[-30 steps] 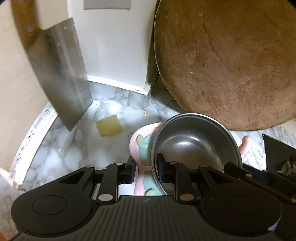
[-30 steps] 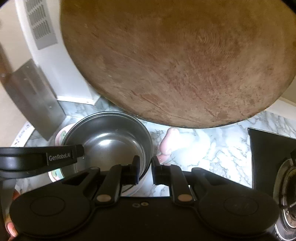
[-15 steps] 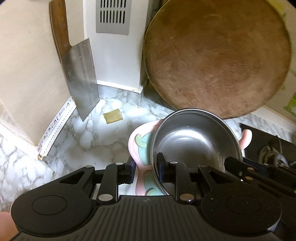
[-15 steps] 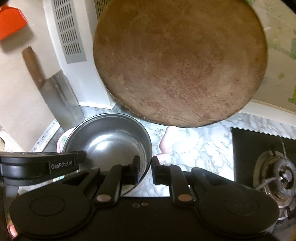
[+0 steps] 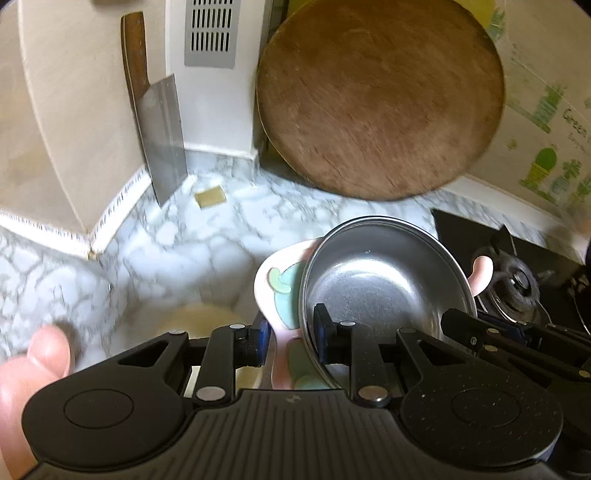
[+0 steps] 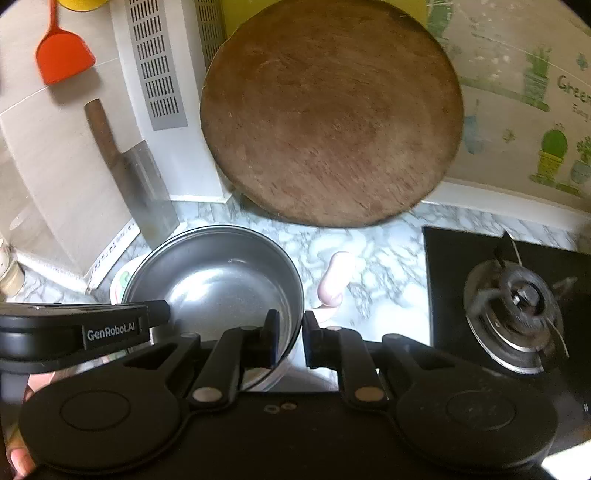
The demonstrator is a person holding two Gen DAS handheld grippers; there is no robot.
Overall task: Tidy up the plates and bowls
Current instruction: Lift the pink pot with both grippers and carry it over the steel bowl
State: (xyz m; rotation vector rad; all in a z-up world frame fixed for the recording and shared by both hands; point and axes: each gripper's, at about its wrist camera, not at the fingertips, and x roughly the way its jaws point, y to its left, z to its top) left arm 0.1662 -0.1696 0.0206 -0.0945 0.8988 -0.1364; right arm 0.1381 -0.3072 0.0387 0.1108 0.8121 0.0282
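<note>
Left gripper [image 5: 290, 341] fingers clamp the pink plate [image 5: 275, 286] and steel bowl [image 5: 373, 280] rims together; right gripper [image 6: 290, 341] pinches the bowl's far rim, above marble counter [image 5: 166, 251]. Cleaver [image 5: 159, 136], round chopping board [image 5: 376, 99], gas burner [image 6: 517, 306] behind.

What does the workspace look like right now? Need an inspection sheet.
Surface: marble counter, motion-blurred.
Job's things: steel bowl sitting in a pink plate with green shapes.
Clutter: cleaver and round wooden board leaning on the wall; small yellow square on the counter; red spatula hanging.
Grippers: left tool clamped across plate and bowl rims; right tool clamped on the bowl's rim.
Cables: nothing seen.
Surroundings: gas burner to the right, vent grille, cactus wall sticker.
</note>
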